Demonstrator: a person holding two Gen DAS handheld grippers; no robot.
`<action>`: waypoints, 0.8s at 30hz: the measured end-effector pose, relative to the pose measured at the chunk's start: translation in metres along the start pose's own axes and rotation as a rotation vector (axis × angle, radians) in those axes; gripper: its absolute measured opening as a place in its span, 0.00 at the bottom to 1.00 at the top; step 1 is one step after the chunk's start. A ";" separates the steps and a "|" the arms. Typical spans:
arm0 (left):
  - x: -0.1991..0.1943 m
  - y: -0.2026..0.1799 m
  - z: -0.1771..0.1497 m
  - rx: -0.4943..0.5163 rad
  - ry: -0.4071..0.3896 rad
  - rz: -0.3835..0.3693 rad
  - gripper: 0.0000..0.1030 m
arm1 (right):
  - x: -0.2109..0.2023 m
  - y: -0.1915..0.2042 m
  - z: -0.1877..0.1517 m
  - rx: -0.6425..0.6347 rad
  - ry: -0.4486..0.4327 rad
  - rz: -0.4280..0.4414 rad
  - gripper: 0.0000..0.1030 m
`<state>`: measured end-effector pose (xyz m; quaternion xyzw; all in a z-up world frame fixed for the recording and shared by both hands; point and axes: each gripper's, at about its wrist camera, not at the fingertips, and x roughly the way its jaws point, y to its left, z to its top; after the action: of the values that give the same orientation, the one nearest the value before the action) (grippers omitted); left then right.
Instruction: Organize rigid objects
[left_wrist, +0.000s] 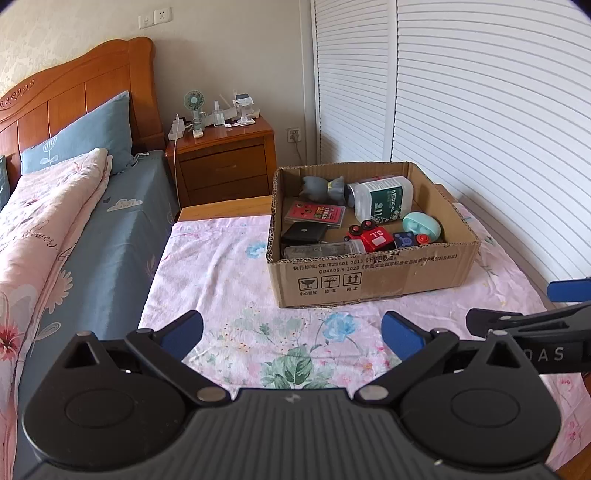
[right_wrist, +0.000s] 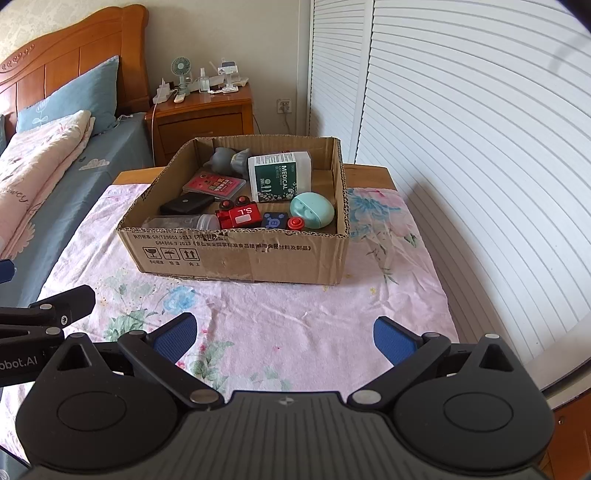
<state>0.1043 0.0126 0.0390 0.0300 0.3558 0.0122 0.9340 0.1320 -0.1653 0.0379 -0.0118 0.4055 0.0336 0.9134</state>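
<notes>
Left tool (left_wrist: 291, 334) spread apart, empty, hovering over the floral-sheeted bench (left_wrist: 221, 266); shallow brown cardboard box (left_wrist: 369, 280) ahead, already full of rigid items. Right view: right tool (right_wrist: 284, 334) likewise apart, empty; white-and-green medical bottle (right_wrist: 279, 177), red toy car (right_wrist: 240, 218), mint oval case (right_wrist: 312, 210) inside. Looks like start or finish; next move needs a target picked.

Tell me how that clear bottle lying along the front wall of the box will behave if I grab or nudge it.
The clear bottle lies on its side, so a nudge will probably roll it, though the front wall of the box and the red toy car should stop it quickly. Its smooth plastic looks slippery between pads. It seems nearly empty, so likely light.
</notes>
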 end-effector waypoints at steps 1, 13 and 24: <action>0.000 0.000 0.000 -0.001 0.000 0.001 0.99 | 0.000 0.000 0.000 0.000 -0.001 0.001 1.00; -0.001 0.001 0.000 0.001 -0.003 0.005 0.99 | -0.001 -0.002 0.000 0.001 -0.004 0.000 1.00; -0.003 0.000 0.000 0.001 -0.007 0.007 0.99 | -0.003 -0.002 -0.001 0.001 -0.007 -0.002 1.00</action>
<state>0.1017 0.0124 0.0412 0.0317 0.3526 0.0154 0.9351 0.1296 -0.1674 0.0399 -0.0117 0.4021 0.0326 0.9149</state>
